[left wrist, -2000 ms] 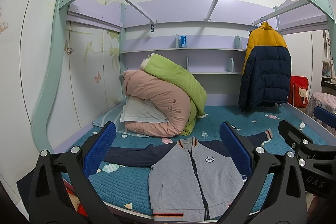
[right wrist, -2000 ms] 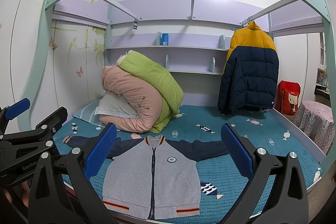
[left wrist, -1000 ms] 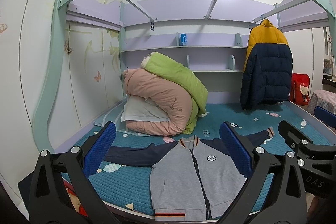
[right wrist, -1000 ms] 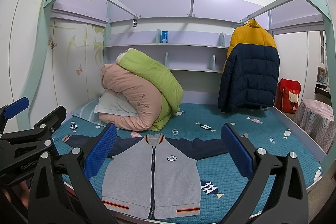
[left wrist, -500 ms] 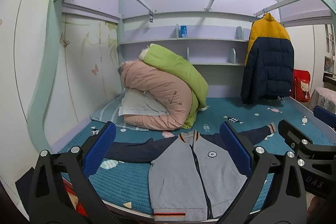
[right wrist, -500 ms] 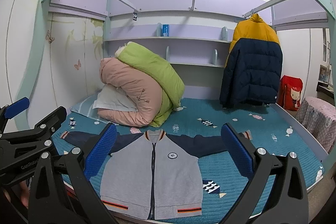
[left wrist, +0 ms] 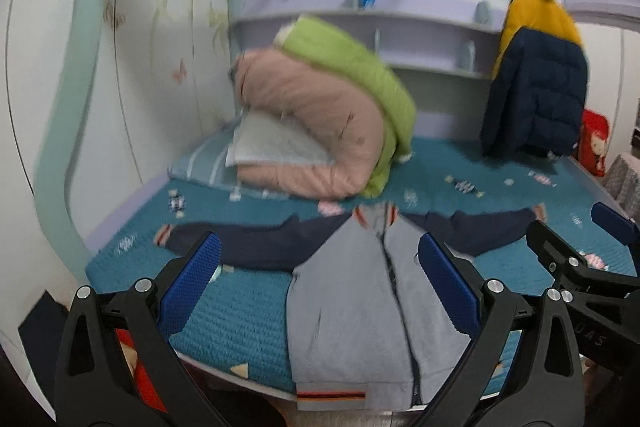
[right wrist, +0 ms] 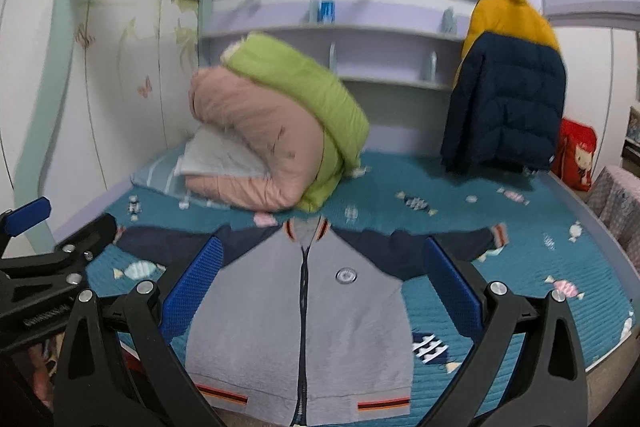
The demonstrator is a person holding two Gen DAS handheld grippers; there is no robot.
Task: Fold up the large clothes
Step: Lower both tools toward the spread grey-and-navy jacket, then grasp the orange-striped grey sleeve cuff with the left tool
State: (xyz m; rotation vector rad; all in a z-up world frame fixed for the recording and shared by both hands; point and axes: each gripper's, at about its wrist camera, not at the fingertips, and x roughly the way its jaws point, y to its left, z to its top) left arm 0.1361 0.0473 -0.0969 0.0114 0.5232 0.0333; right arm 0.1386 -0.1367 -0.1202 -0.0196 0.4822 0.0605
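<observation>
Flat on the teal bedspread [right wrist: 460, 195] lies the grey jacket [right wrist: 304, 311], zip up, hem at the near edge of the bed and collar toward the far wall. Its navy sleeves are stretched straight out to either side, so the long axis runs left to right across the view. Both tongs hover short of it, just off the near edge, touching nothing. The right gripper [right wrist: 320, 291] has its jaws wide apart and looks squarely over the jacket's body. The left gripper [left wrist: 320, 283], equally wide and empty, sits off toward the left sleeve [left wrist: 240, 247], which is the nearer reach for that hand; the right sleeve [right wrist: 444, 241] falls to the other. Behind the collar a rolled pink and green quilt [right wrist: 276, 147] is piled, and a yellow and navy puffer coat [right wrist: 508, 87] hangs at the far right.
</observation>
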